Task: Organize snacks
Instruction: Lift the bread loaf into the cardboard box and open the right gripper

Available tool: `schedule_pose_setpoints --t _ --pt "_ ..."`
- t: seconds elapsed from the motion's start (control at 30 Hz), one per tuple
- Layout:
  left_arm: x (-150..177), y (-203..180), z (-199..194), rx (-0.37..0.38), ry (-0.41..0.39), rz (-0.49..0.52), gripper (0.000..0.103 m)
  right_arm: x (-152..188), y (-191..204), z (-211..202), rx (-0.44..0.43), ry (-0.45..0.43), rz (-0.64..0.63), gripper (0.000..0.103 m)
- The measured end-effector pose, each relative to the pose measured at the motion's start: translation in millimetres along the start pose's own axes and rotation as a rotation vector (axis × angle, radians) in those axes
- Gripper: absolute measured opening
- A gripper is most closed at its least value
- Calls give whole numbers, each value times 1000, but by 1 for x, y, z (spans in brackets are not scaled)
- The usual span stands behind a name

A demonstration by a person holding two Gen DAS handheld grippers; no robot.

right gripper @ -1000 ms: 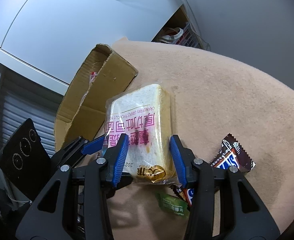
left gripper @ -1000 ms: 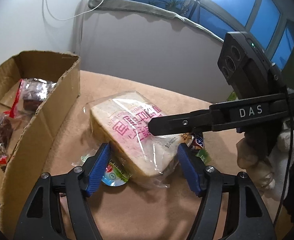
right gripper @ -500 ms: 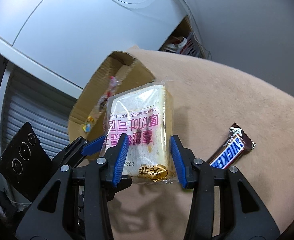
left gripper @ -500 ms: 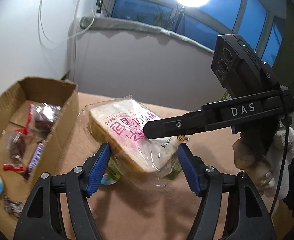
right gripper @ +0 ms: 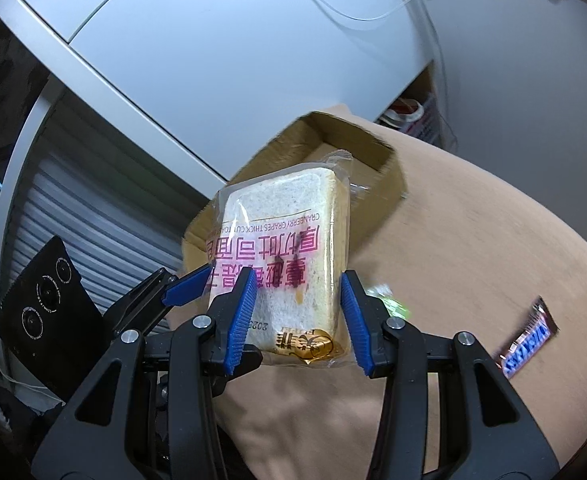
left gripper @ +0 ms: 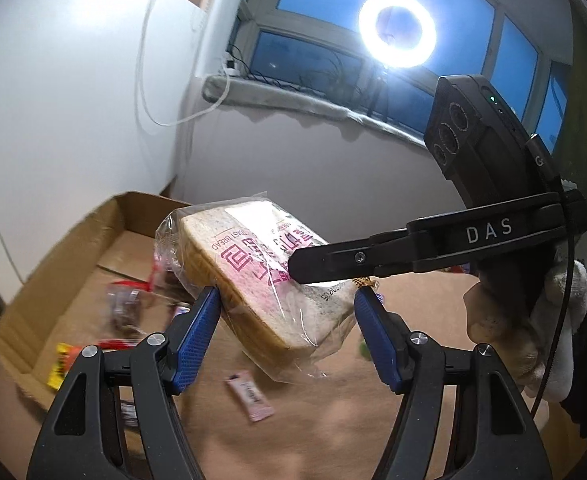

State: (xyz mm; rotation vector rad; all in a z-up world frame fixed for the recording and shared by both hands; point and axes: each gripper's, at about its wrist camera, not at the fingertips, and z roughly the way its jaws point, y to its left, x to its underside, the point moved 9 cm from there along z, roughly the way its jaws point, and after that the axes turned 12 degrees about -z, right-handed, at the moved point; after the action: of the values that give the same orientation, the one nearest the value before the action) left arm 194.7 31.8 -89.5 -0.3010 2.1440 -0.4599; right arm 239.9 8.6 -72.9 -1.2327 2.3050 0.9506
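A clear bag of sliced toast bread [left gripper: 261, 280] with pink print hangs in the air above the beige table. My left gripper [left gripper: 287, 332] is shut on it, its blue pads against the bag's two sides. In the right wrist view the bread bag [right gripper: 289, 248] sits upright between the blue pads of my right gripper [right gripper: 297, 316], also shut on it. The right gripper's black finger [left gripper: 373, 256] lies across the top of the bag. Behind and left of the bread, the open cardboard box [left gripper: 73, 264] holds several small wrapped snacks [left gripper: 125, 308].
A pink sachet [left gripper: 249, 396] lies on the beige table [left gripper: 333, 432] under the bread. On the right lie a Snickers bar [right gripper: 527, 344] and a green packet [right gripper: 389, 300]. A gloved hand [left gripper: 513, 320] holds the right gripper. A white wall and a window stand behind.
Both grippers have lifted the bread bag off the table and carried it up toward the cardboard box. The snacks that lay under it now show on the table.
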Motion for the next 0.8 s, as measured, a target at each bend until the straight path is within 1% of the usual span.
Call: schedule_pose_setpoints --t 0.13,0.3,0.6,0.8 --pt "-10 18 -13 -20 -28 -15 68 -12 18 16 -10 12 -27 45" --pt "-16 43 -24 -46 -42 -28 68 -25 33 37 -20 28 -50 45" --pt "-23 82 -26 -100 -47 -61 68 -43 50 79 -41 62 -74 45" --pt "-24 98 -23 -123 -44 -77 68 -47 53 93 -49 77 -79 45"
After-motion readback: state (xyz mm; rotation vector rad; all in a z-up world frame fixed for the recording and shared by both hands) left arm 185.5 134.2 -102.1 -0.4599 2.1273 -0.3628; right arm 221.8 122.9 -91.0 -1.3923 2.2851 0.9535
